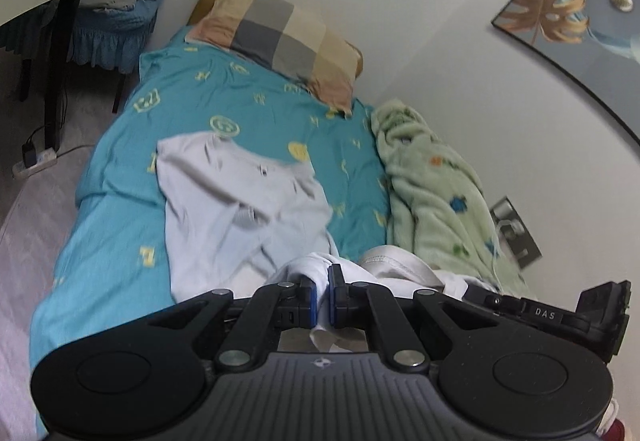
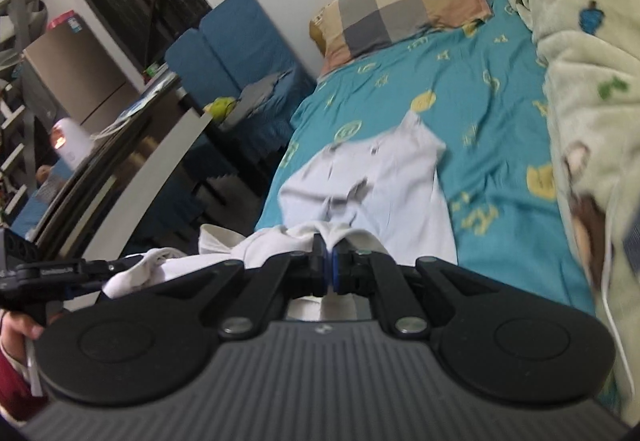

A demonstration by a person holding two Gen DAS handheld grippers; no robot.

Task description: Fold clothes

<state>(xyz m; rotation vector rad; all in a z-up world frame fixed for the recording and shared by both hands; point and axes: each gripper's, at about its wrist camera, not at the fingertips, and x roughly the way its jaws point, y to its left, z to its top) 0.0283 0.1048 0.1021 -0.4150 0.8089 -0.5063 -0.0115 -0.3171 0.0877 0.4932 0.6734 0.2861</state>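
Shirt pinched at near edge, both sides.
Left gripper and right gripper clamped on bunched hem, far end trailing on bed; likely for spreading flat.

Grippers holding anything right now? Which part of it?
Both are shut on the white T-shirt. The left gripper and right gripper each pinch bunched fabric along its near edge, likely the hem; the collar end lies on the bed.

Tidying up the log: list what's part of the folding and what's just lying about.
In the job: white shirt, left gripper and right gripper, both clamped on its near edge.
Lying about: pillow, green blanket, wall picture, blue chair.
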